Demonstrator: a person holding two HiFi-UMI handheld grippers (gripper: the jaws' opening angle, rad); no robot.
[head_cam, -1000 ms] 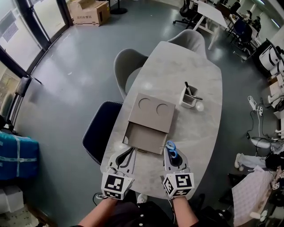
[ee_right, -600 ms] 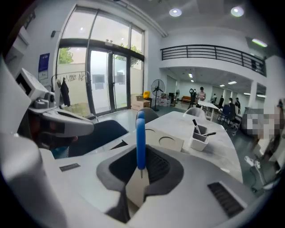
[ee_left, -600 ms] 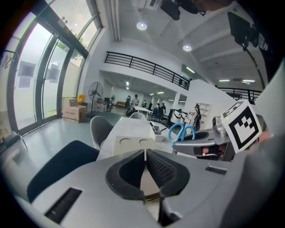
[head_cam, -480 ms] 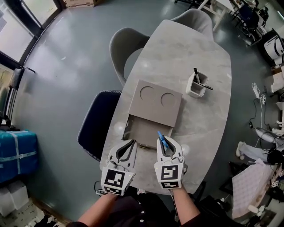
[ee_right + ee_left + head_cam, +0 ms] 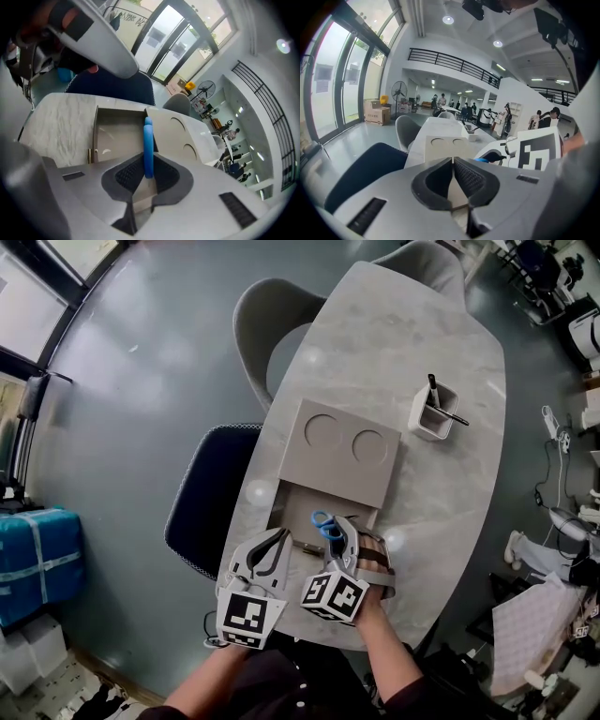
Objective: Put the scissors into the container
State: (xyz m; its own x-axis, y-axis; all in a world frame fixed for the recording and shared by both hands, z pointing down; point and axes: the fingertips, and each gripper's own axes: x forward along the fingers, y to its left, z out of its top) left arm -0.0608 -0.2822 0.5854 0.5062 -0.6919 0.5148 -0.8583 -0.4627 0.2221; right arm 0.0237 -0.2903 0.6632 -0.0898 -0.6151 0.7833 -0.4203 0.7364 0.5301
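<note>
The right gripper [image 5: 148,168] has its jaws shut on the blue handle of the scissors [image 5: 148,138]. The dark pads press on it from both sides, so only a thin gap is left between them, and that gap is filled by the handle. The handle stands on its edge and sticks out past the tips of the jaws. From the head view, the blue loops hang over the open part of the container [image 5: 302,505], near its front edge, and the gripper tips downward toward it. It is not clear if the scissors touch the floor of the container or are just above it. The container is a flat tan box on the grey table [image 5: 403,343]. Its lid [image 5: 319,470], with two round marks on it, covers the far half and leaves the near half open. The left gripper [image 5: 453,161] is just beside the right one, by the container's front left corner — its jaws are closed tip to tip, with nothing held between them. A white cup [image 5: 429,418] with a pen in it stands farther back on the table, well apart from both grippers.
</note>
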